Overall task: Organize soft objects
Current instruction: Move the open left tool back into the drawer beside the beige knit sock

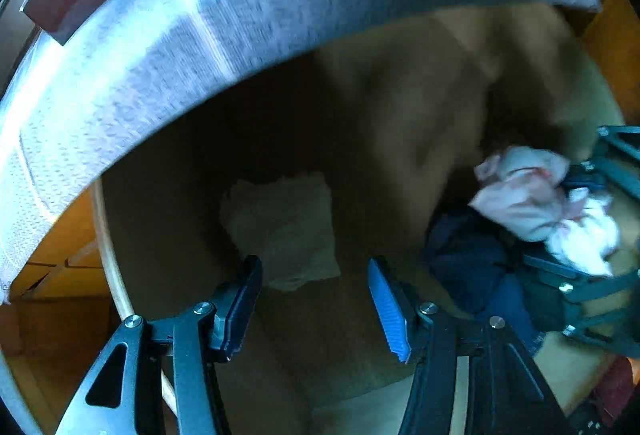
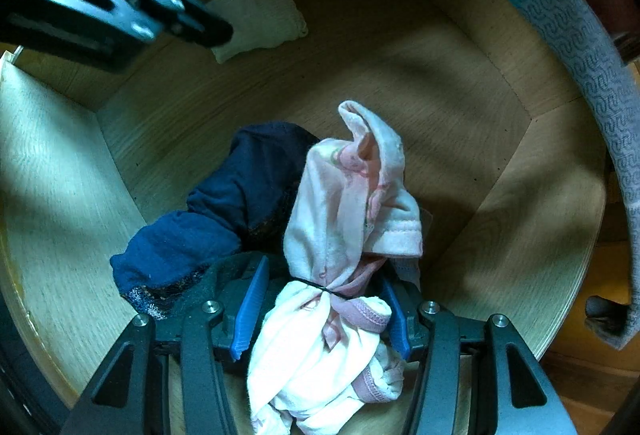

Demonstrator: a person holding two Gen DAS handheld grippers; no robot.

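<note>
Right claw: I have it clenched on the pink bundle, the blue pads pressing in from both sides.
Left claw: released; my fingers stand apart with nothing between them, pointing down into the box.
Pink bundle: a pale pink and white garment, bunched and cinched by a dark band; it hangs out ahead of the right claw, above the box floor. From my left camera it shows at the right edge.
Navy cloth: crumpled on the box floor just left of the bundle, touching it and lying against the left pad.
White cloth: folded flat on the box floor, well apart from the others; just ahead of the left claw.
Box: light wood, with angled inner walls.
Grey strip: patterned fabric curving over the box's edge.
</note>
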